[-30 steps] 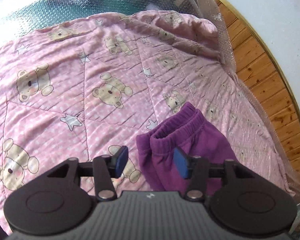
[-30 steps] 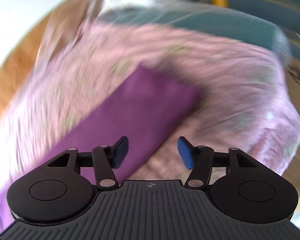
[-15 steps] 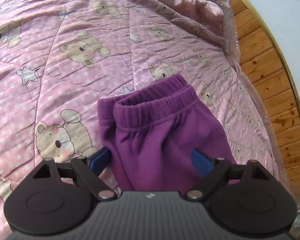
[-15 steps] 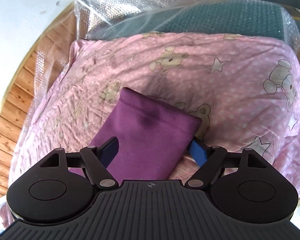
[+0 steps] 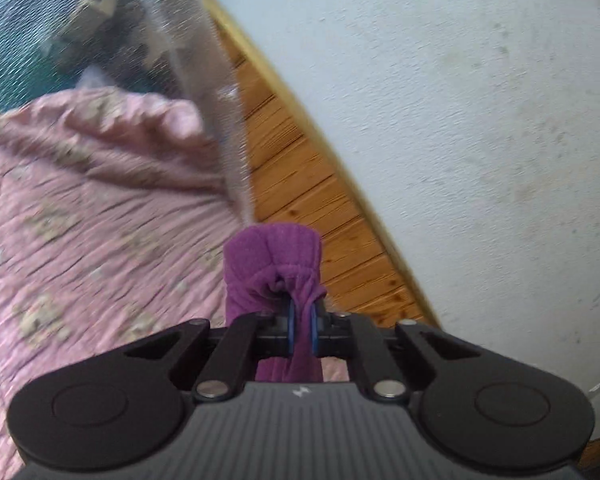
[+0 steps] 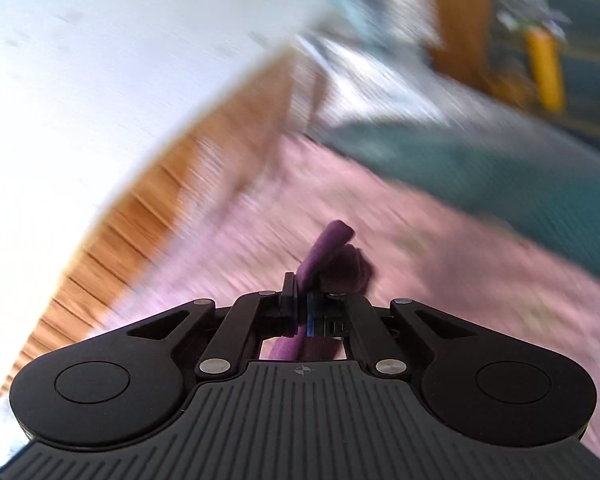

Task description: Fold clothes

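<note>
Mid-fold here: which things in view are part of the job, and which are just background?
Part of the job:
- purple garment, pinched at both ends
- left hand-held gripper, shut on it
- right hand-held gripper, shut on it
- pink bear quilt, the folding surface

Just background:
- bubble wrap
- wooden floor
- white wall

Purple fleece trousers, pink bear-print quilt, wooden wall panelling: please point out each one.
Purple fleece trousers (image 5: 274, 254): left wrist view, bunched elastic waistband.
Pink bear-print quilt (image 5: 100, 220): left wrist view, wrinkled top surface.
Wooden wall panelling (image 5: 320, 208): left wrist view, a plank.

The left gripper (image 5: 301, 326) is clamped tight on bunched purple trousers (image 5: 274, 258); the right gripper (image 6: 302, 314) pinches the same garment.
</note>
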A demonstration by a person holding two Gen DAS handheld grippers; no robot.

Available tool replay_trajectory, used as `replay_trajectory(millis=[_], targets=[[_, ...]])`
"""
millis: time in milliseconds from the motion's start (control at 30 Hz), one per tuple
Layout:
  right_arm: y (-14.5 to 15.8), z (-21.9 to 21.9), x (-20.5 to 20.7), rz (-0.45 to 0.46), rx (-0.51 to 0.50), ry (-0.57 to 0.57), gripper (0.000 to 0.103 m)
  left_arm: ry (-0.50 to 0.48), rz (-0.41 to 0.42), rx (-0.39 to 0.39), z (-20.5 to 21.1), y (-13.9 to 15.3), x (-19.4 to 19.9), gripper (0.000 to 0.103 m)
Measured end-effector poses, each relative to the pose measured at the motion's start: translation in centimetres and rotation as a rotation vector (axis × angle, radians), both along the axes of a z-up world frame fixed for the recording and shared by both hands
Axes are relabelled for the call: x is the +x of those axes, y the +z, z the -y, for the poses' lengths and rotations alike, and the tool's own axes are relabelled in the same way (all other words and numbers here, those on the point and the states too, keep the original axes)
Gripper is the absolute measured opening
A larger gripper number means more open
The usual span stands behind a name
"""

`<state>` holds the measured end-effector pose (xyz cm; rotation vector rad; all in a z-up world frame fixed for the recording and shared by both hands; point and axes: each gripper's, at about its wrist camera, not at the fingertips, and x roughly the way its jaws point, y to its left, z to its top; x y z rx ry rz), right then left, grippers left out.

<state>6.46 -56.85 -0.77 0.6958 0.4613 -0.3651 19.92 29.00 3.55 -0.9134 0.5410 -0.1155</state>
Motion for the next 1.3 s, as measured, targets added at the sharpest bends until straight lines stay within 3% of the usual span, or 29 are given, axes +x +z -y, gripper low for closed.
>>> replay_trajectory(millis=[133, 267, 333, 433, 467, 500, 533, 567, 600, 633, 667, 767, 833, 933, 1000, 1067, 1100, 1133, 1167, 1233, 1300], targets=[[5.2, 0.2, 3.5, 0.110, -0.034, 0.024, 0.001, 0.002, 0.109, 0.026, -1.2, 5.7, -0.9, 0.007], [4.3, 1.2, 3.7, 0.102, -0.013, 0.016, 0.001, 0.021, 0.026, 0.052, -3.7, 3.3, -2.9, 0.007], [1.3, 1.5, 3.8, 0.053, 0.020, 0.014, 0.001, 0.039, -0.068, 0.037, -5.1, -0.7, -3.8, 0.008], [-6.2, 1.4, 4.0, -0.067, 0.092, 0.009, 0.001, 0.064, -0.291, 0.056, -6.2, -9.7, -4.0, 0.014], [-9.1, 1.3, 4.2, -0.118, 0.124, 0.005, 0.002, 0.069, -0.377, 0.069, -6.5, -12.9, -4.0, 0.020], [-12.2, 1.2, 4.4, -0.181, 0.153, 0.001, 0.002, 0.084, -0.522, 0.124, -6.8, -16.6, -4.1, 0.021], [-15.2, 1.1, 4.5, -0.262, 0.167, -0.009, 0.006, 0.099, -0.636, 0.160, -7.1, -19.3, -4.7, 0.015], [-16.1, 1.1, 4.3, -0.294, 0.152, -0.025, 0.014, 0.140, -0.587, 0.114, -7.7, -20.1, -6.1, 0.018], [-15.5, 1.1, 3.9, -0.285, 0.123, -0.042, 0.006, 0.194, -0.577, 0.071, -8.0, -20.0, -6.7, 0.020], [-15.0, 1.2, 3.5, -0.277, 0.094, -0.059, 0.011, 0.244, -0.563, 0.039, -8.2, -19.7, -7.2, 0.024], [-14.5, 1.2, 3.0, -0.268, 0.065, -0.076, 0.030, 0.258, -0.529, 0.089, -7.7, -18.4, -7.4, 0.027], [-12.9, 1.2, 1.7, -0.242, -0.022, -0.126, 0.033, 0.252, -0.465, 0.263, -5.7, -14.9, -6.5, 0.030], [-11.9, 1.3, 0.8, -0.224, -0.081, -0.160, 0.034, 0.197, -0.397, 0.268, -4.2, -12.7, -4.8, 0.031], [-10.3, -2.1, 4.1, -0.191, -0.093, 0.040, 0.034, 0.016, -0.348, 0.266, 0.6, -11.8, -0.8, 0.035], [-11.1, -5.1, 7.0, -0.206, -0.084, 0.216, 0.033, -0.103, -0.372, 0.297, 4.0, -13.3, 2.1, 0.036], [-13.1, -6.5, 8.9, -0.274, -0.137, 0.293, 0.033, -0.201, -0.429, 0.362, 7.3, -15.7, 4.8, 0.038], [-14.3, -7.1, 9.8, -0.315, -0.172, 0.318, 0.033, -0.211, -0.487, 0.425, 8.3, -17.2, 5.6, 0.038], [-15.6, -6.8, 10.0, -0.370, -0.191, 0.320, 0.034, -0.191, -0.502, 0.505, 8.6, -18.0, 6.2, 0.027], [-16.4, -5.8, 9.4, -0.392, -0.177, 0.305, 0.031, -0.172, -0.520, 0.574, 8.8, -18.8, 6.8, 0.026], [-17.0, -3.5, 7.5, -0.376, -0.118, 0.274, 0.024, -0.131, -0.569, 0.535, 7.6, -18.6, 7.6, 0.019], [-17.0, -1.1, 5.4, -0.323, -0.048, 0.236, 0.035, -0.097, -0.538, 0.478, 7.4, -17.6, 7.6, 0.033]])
